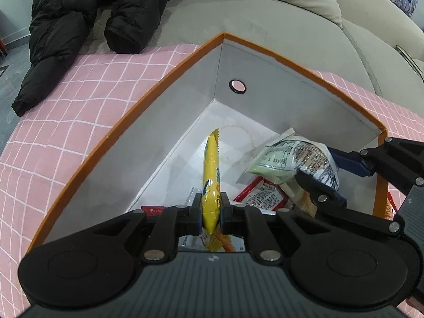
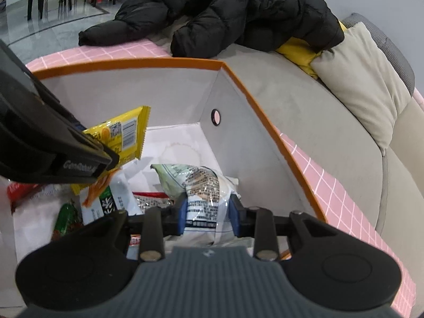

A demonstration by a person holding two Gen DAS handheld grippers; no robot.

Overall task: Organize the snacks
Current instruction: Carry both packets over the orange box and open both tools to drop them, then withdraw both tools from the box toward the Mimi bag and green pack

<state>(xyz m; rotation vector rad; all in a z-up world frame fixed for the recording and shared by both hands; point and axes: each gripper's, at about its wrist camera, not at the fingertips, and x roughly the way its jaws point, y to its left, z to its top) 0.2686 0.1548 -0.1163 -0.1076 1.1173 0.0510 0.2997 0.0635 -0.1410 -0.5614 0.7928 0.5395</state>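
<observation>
A: While both tools are lowered into it, what is seen, biggest thing first?

B: A grey sofa point(image 2: 304, 122) is seen at twelve to three o'clock, with a black puffer jacket point(image 2: 225, 8) thrown over it. Below them a pink checked cloth point(image 1: 79, 100) is spread, and an orange-edged box point(image 1: 164, 79) with grey inner walls is set on it. Loose snack packets are heaped on the box floor.

A: And the snacks being handled?

B: A yellow snack packet point(image 1: 210, 175) is clamped edge-on by the left gripper point(image 1: 210, 213), its fingers closed on the lower part, the far end pointing to twelve o'clock over the box floor. A white and green snack bag point(image 2: 204, 193) is pinched by the right gripper point(image 2: 208, 217) between the blue pads point(image 2: 182, 217), closed on its crumpled middle, above the heap at about four o'clock in the left view.

A: How are they judged to handle?

B: Both are judged light, soft and slippery, with crushable contents; a grip on a sealed seam or flat margin would be favoured.

A: The pose?

B: Both tools are pitched downward into the box, the right one entering from three o'clock.
</observation>
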